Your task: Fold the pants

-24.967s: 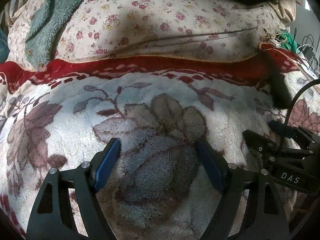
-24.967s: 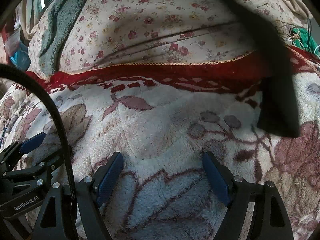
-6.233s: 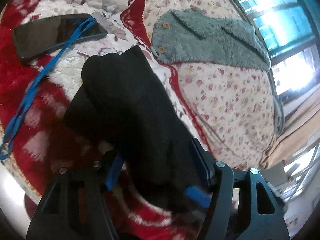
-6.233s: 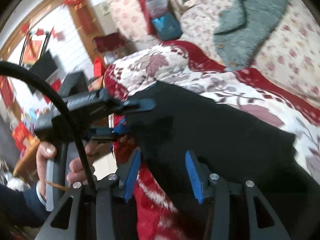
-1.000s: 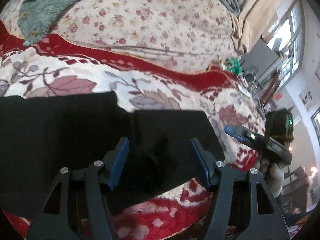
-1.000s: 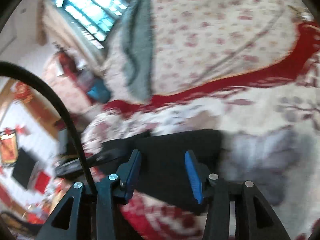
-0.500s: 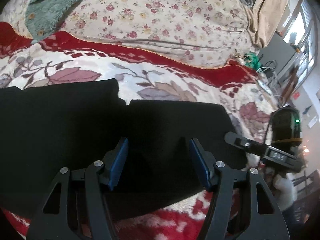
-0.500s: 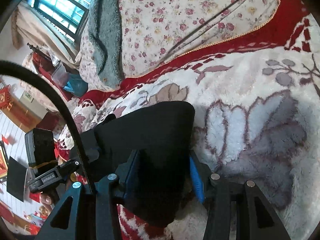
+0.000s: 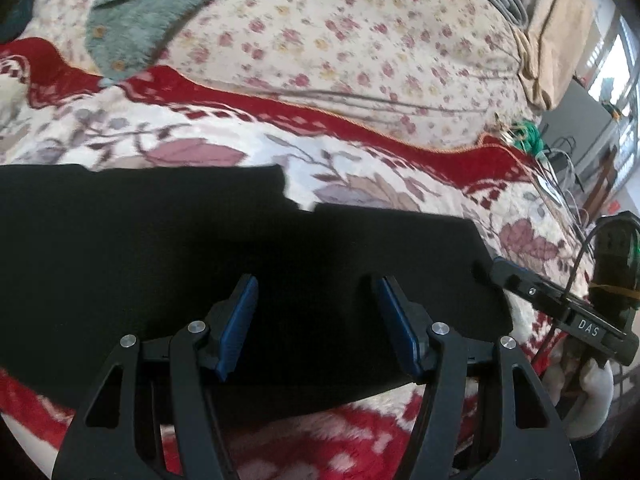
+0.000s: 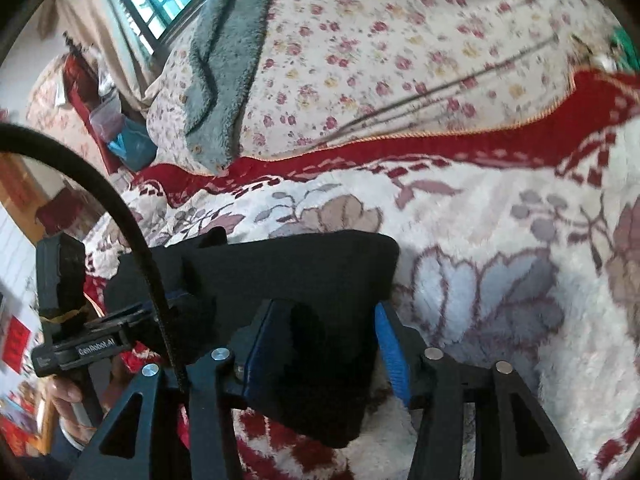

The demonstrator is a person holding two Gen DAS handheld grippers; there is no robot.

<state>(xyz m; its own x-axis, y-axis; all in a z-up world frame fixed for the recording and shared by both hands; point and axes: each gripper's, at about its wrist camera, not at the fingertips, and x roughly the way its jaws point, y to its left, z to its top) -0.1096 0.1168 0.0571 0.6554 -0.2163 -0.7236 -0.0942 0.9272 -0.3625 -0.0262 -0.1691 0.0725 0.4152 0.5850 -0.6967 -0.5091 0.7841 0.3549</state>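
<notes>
black cloth: the black soft fabric pants point(image 9: 168, 248) lie flat on the plush cream-and-red flowered blanket point(image 9: 360, 184) of the bed, near its front edge.
long axis: in the left wrist view the pants run across the picture, left to right, with a stepped far edge where one layer sits further back than the other.
left claw point(image 9: 314, 312): its blue pads stand wide apart over the middle of the cloth near the front hem; they press on nothing, so it is open and holds nothing.
right claw point(image 10: 316, 344): it sits at the right-hand end of the pants; a raised lump of black cloth is between its blue pads, and the jaws are opening, so i judge the grip is being let go.
key relation: the folded end lies straight ahead of the right claw, and the bulk of the pants stretches away toward the left claw; the right hand is nearer that end, the left nearer the middle.
next move, as a guess: a fold along the long axis would bring one end over toward the other.
background: a grey-green fleece garment point(image 10: 224, 60) lies well apart on the floral quilt point(image 10: 400, 40).
</notes>
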